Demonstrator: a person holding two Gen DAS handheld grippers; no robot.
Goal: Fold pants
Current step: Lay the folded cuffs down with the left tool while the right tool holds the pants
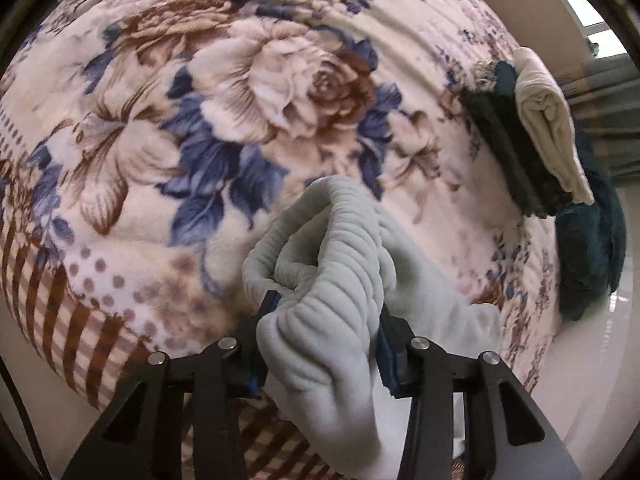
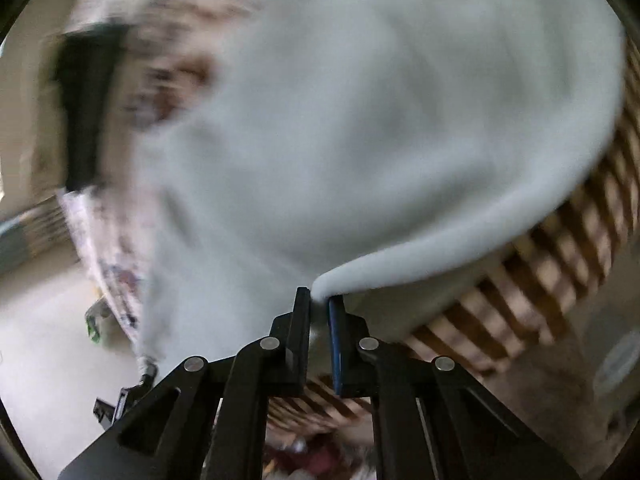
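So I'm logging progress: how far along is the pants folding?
Early. Done: both grippers have hold of the pale grey pants, left gripper on a bunched ribbed part, right gripper pinching an edge. In hand: lifting them above the floral blanket. Left: spreading and every fold.

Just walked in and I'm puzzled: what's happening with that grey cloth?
A person is folding pale grey fleece pants over a floral blanket. The left gripper clamps a bunched, ribbed part; the right gripper pinches an edge. The pants hang lifted between them. Folded dark and cream clothes sit at the blanket's far edge.
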